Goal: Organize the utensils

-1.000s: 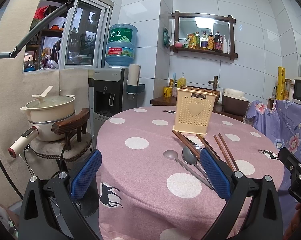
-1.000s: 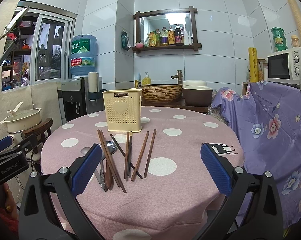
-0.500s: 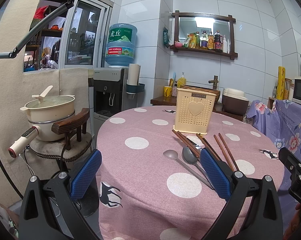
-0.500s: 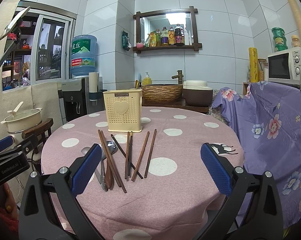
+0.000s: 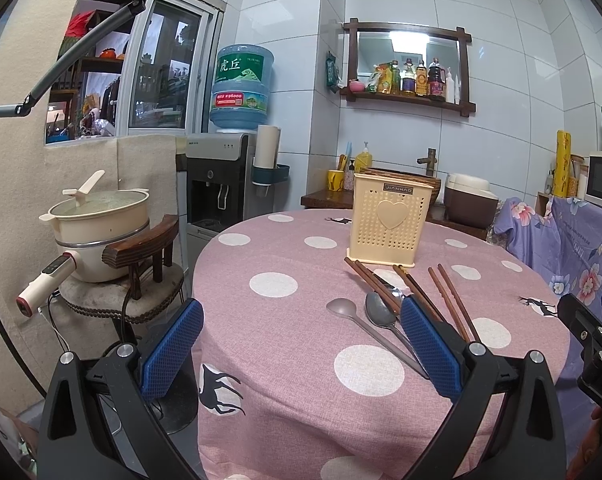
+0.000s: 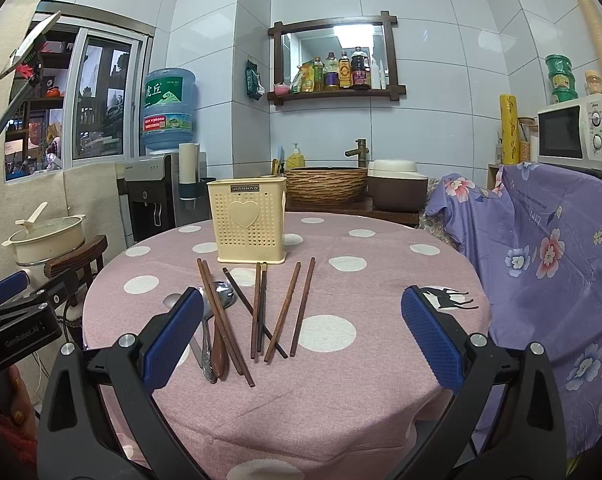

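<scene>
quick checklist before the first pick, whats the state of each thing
1. Right claw open, holding nothing: ok.
2. Left claw open, holding nothing: ok.
3. Utensil holder upright on the table, behind the utensils: ok.
4. Holder's inside free: cannot tell, the top opening is not visible.
5. Chopsticks lie singly for a clean pick: not ok on the left, where some cross and overlie the spoons; the right pair lies clear.
6. Right claw lined up over the utensils: ok.
</scene>
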`<state>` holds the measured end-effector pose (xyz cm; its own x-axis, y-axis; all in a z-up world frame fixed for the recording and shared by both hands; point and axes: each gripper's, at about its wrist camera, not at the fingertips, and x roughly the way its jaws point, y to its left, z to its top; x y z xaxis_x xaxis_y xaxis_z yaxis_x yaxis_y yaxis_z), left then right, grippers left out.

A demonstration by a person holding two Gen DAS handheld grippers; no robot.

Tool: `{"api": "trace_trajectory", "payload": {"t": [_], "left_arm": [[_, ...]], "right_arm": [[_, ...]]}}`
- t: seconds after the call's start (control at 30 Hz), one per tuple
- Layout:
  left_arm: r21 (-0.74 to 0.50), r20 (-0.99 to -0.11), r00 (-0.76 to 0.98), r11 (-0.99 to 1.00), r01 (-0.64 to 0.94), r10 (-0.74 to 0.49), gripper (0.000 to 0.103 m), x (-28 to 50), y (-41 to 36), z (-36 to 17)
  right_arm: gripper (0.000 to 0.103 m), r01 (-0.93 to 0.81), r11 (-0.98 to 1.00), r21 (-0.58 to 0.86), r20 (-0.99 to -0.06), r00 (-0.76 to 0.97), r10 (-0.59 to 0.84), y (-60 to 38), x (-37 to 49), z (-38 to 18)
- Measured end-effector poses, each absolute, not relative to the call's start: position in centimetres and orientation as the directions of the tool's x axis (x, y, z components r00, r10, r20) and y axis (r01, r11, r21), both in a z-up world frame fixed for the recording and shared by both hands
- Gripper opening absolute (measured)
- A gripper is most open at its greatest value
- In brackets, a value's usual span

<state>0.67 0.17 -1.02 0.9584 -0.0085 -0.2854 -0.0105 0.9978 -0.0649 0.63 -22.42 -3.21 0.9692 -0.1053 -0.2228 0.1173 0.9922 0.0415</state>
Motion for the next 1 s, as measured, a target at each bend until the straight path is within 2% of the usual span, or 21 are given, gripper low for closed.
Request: {"api": "trace_trajectory", "payload": {"t": [1.0], "left_arm": [[-0.055,-0.343,0.939,0.998,-0.009,-0.01,0.098,1.9,0.2,-1.8]], "right_arm": [[0.098,0.111,0.993,0.04,-0.278,0.956,-0.096,-22.6,2.2,-3.9]]}}
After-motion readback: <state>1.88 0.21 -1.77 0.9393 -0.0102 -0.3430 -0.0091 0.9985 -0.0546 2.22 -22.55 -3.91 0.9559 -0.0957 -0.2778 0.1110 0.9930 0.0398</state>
